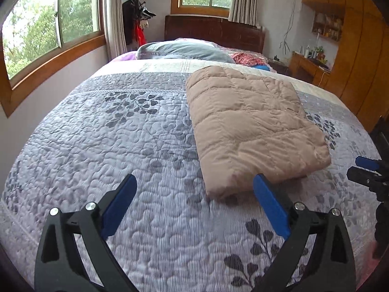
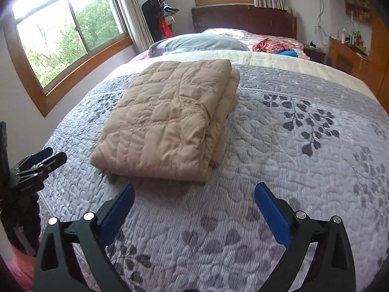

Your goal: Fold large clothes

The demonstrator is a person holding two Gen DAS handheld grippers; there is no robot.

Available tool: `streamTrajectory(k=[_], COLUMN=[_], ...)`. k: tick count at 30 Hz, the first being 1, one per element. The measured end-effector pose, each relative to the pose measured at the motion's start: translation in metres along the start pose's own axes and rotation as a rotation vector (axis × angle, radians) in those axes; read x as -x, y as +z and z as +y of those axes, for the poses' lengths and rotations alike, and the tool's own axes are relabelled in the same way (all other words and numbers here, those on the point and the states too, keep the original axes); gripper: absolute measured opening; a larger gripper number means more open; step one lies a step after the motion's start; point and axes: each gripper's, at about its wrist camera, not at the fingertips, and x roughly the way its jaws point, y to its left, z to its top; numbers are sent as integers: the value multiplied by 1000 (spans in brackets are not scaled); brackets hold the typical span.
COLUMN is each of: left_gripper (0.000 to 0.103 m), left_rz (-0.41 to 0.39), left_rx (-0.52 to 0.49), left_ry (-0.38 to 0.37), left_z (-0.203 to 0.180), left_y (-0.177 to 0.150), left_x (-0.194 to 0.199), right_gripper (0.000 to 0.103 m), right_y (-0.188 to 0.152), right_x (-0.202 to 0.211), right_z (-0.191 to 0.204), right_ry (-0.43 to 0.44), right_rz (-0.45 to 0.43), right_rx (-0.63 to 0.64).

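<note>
Both tongs, L (image 1: 195,182) & R (image 2: 194,191), wide open, empty; folded jacket (image 1: 252,126) ahead, pillow (image 1: 180,51) beyond.

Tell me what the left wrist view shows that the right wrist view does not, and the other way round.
Only the left wrist view: the left gripper close up with jaws wide open, and the right gripper at its right edge.

Only the right wrist view: the right gripper close up, also wide open, and the jacket's stacked layers along its right side.

Both: the folded tan jacket lying free on the grey leaf-print bedspread, the grey pillow, headboard and windows.
</note>
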Motion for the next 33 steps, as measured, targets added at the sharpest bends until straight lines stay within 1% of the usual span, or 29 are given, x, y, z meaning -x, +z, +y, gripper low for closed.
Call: streamTrajectory(k=[4, 9, 12, 21, 33], left_gripper=[96, 96, 96, 97, 97], left_rz=[-15, -30, -46, -50, -54], left_rx=[1, -4, -13, -24, -26], left_ry=[6, 23, 38, 42, 45], left_z=[-4, -8, -10, -14, -17], left_y=[-10, -20, -25, -35, -40], left_x=[21, 40, 51, 65, 72], right_gripper=[99, 99, 99, 99, 99], right_y=[-8, -21, -27, -36, -41], right_x=[18, 32, 39, 52, 53], right_z=[10, 22, 26, 34, 37], right_ry=[28, 6, 10, -3, -7], right_rz=[-8, -20, -24, -36, -35], right_rx=[-1, 15, 14, 31, 34])
